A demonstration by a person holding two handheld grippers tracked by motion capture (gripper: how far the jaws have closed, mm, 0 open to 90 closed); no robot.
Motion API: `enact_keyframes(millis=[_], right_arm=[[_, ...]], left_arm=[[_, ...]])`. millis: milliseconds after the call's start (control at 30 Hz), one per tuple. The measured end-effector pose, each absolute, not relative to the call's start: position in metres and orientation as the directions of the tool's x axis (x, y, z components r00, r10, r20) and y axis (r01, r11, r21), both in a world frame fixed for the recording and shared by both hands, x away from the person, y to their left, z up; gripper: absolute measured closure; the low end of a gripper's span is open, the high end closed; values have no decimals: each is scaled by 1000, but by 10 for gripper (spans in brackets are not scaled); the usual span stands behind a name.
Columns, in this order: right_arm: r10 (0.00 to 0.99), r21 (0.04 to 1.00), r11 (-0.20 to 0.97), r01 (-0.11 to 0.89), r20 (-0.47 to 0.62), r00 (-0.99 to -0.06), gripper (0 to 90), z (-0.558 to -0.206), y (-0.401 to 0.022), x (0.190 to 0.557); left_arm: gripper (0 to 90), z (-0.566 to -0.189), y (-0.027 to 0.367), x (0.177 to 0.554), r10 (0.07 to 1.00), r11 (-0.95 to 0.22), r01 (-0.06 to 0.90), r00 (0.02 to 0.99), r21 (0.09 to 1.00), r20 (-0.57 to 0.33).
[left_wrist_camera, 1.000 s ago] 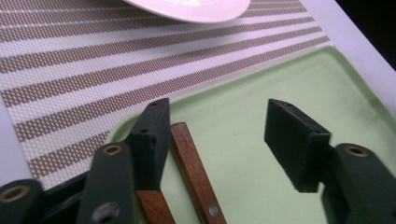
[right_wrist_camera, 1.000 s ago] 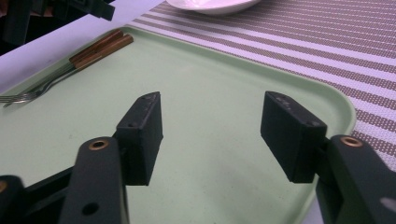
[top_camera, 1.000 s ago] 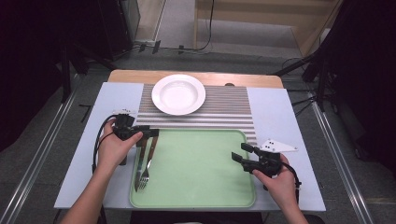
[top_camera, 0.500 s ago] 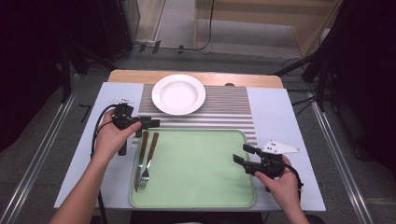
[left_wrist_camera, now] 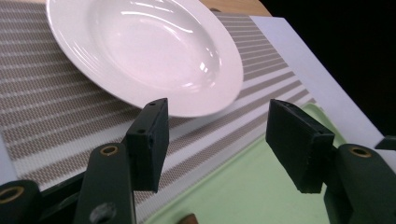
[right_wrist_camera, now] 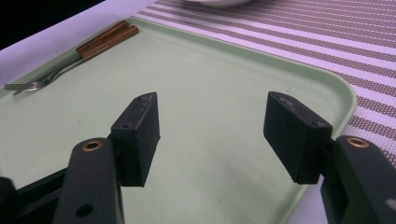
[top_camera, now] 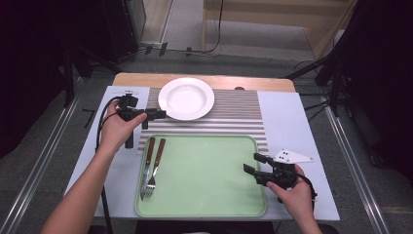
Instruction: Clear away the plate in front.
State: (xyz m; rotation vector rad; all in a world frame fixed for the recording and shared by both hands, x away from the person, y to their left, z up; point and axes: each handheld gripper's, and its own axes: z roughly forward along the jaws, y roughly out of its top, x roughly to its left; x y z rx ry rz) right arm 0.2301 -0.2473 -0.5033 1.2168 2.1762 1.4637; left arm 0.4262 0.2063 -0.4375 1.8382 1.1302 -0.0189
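High view: left tongs (top_camera: 158, 114) sit at upper left of the frame, pointed right, tips just short of the plate (top_camera: 186, 98) rim. Jaws wide, nothing between them. Likely lined up level with the rim so one jaw can slide under and one over the lip.

Plate rests on the striped mat (top_camera: 234, 117) at upper centre, above the tray (top_camera: 204, 200), touching neither tongs.

Left gripper view: plate (left_wrist_camera: 140, 51) fills the upper left of the frame, its near rim just beyond the tongs (left_wrist_camera: 219, 135), still apart. Mat (left_wrist_camera: 51, 121) underneath, tray corner (left_wrist_camera: 243, 196) at lower right.

Fork and knife (top_camera: 152, 165) lie side by side along the tray's left edge, wooden handles toward the plate, tines toward the bottom of the frame. Parked out of the way there, so the tray's middle stays free, probably for the plate.

Right tongs (top_camera: 252, 163) at lower right, hovering over the tray's right edge, pointed left. Jaws wide, empty. Looks like a waiting pose, maybe ready to steady the tray or take the plate's other side.

Right gripper view: tongs (right_wrist_camera: 210, 126) over bare tray (right_wrist_camera: 224, 74), cutlery (right_wrist_camera: 70, 60) at upper left, mat (right_wrist_camera: 327, 37) across the top right.

Desk (top_camera: 287, 117) is grey, bare at right of the mat.

Judgement: step in hand is the approach to the plate rim; grasp not yet made. Thin slick rim, so a shallow bite could slip.
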Motion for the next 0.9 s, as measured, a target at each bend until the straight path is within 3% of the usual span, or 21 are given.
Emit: enact_keyframes(millis=[200,900], right_arm=[[750,856,147,495,231,-620,356,-503,-248,230],[744,856,161,492,222,-631,356,-505,-245,231]], left_arm=[[396,-441,208,445,693,-97,723,543,684,-475],[396,-467,206,498,785,-1,713,435,702,-441]])
